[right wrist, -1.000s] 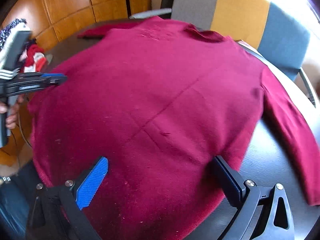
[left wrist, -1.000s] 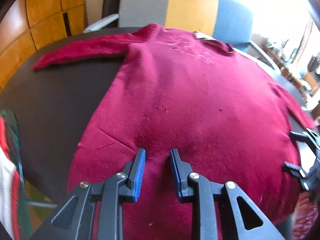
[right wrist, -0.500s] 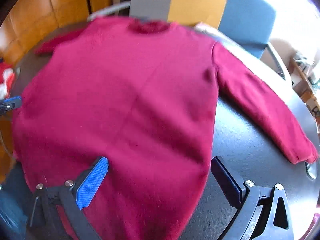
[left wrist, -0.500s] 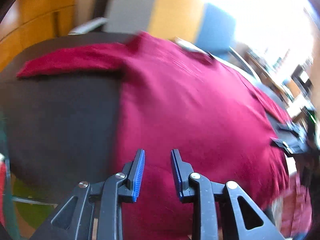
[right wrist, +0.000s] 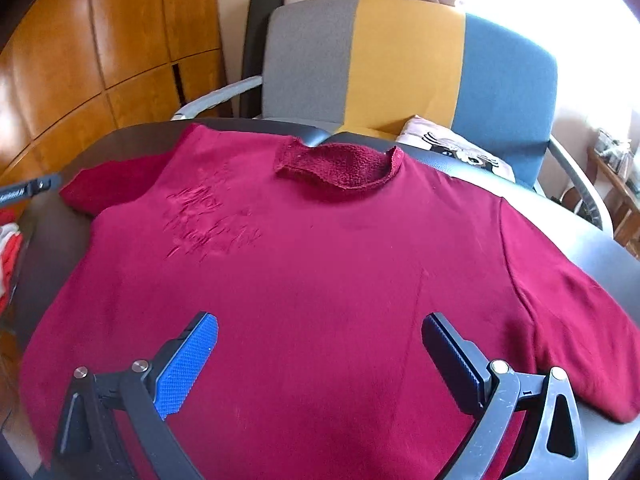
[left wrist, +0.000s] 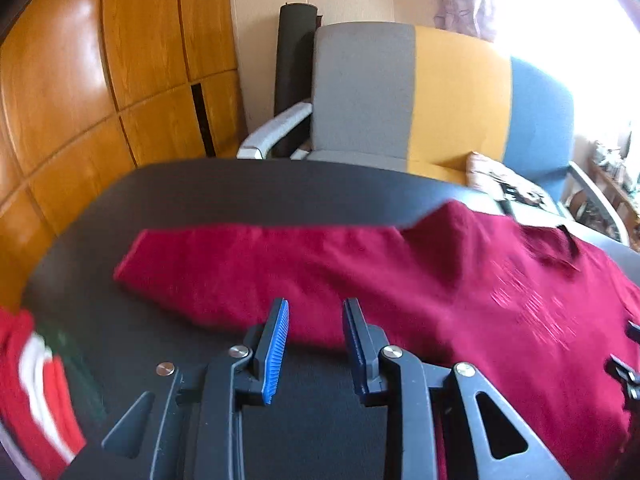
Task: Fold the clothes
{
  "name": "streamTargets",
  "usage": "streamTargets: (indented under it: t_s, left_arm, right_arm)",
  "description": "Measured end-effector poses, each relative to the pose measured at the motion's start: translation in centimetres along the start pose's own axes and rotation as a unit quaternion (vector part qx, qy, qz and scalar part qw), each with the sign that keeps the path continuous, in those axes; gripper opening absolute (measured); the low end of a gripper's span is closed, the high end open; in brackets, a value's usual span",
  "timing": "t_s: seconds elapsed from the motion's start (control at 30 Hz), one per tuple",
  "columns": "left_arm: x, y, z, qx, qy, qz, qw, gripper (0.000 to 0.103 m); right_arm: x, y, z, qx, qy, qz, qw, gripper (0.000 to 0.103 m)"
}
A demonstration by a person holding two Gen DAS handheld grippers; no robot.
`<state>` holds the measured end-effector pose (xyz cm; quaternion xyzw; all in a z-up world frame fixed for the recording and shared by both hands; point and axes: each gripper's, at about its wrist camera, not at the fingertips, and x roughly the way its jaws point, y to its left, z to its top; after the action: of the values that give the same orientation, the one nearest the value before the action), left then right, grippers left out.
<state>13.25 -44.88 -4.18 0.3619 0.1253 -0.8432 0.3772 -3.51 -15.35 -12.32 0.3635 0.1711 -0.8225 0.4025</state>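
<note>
We see a dark red sweater point(right wrist: 320, 264) spread flat, front up, on a dark round table point(right wrist: 600, 248), collar point(right wrist: 340, 164) toward the far edge and a patch of raised stitching on the chest. Starting at the far left of the right wrist view, a heap of red and white clothes point(right wrist: 8, 248) sits at the table's edge, and just above it the tip of the left gripper point(right wrist: 30, 188) pokes in beside the sweater's left sleeve point(right wrist: 116, 184), which lies stretched out sideways. Moving right, the sweater's body fills the middle of the table. The right gripper point(right wrist: 320, 336) hangs above the lower chest with its jaws spread wide and nothing between them. Farther right, the other sleeve point(right wrist: 568, 312) runs down and outward along the table toward the near edge.

In the left wrist view, the same red and white clothes point(left wrist: 36, 384) blur at the far left. The left gripper point(left wrist: 316, 320) is over bare table just in front of the outstretched sleeve point(left wrist: 248, 276), its jaws a narrow gap apart and pinching nothing. The sweater's body point(left wrist: 500, 320) spreads away to the right.

Behind the table stands an armchair point(right wrist: 408, 60) in grey, yellow and blue stripes, with a wooden cabinet point(right wrist: 100, 60) to its left.
</note>
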Motion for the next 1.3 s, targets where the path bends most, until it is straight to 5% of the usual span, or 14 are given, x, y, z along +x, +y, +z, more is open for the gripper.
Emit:
streamTargets:
  t_s: [0.2,0.37,0.67,1.07,1.2,1.3]
  left_arm:
    - [6.6,0.7,2.8,0.030,0.040,0.080,0.9955,0.028]
    - [10.6,3.7,0.4,0.005,0.094,0.142,0.9854,0.029]
    - [6.3,7.8,-4.7,-0.162,0.100,0.127,0.9734,0.031]
    - [5.9,8.1,-3.1,-0.210,0.162,0.139,0.9542,0.026]
    - [0.4,0.5,-1.3,-0.107,0.037,0.121,0.9862,0.029]
    - [-1.9,-7.7,-1.6,-0.007,-0.015,0.043,0.9989,0.031]
  right_arm:
    - [2.5,-0.9,-0.6,0.036,0.034,0.005,0.999,0.103]
    - [2.8,-0.4,-0.7,0.029,0.036,-0.005,0.999,0.103]
    - [3.3,-0.6,-0.7,0.034,0.035,-0.007,0.999,0.103]
    - [3.2,0.0,-0.8,0.053,0.036,-0.048,0.997,0.103]
    - [3.1,-0.1,-0.8,0.055,0.035,-0.045,0.997,0.103]
    - [3.0,-0.1,-0.8,0.057,0.034,-0.043,0.997,0.103]
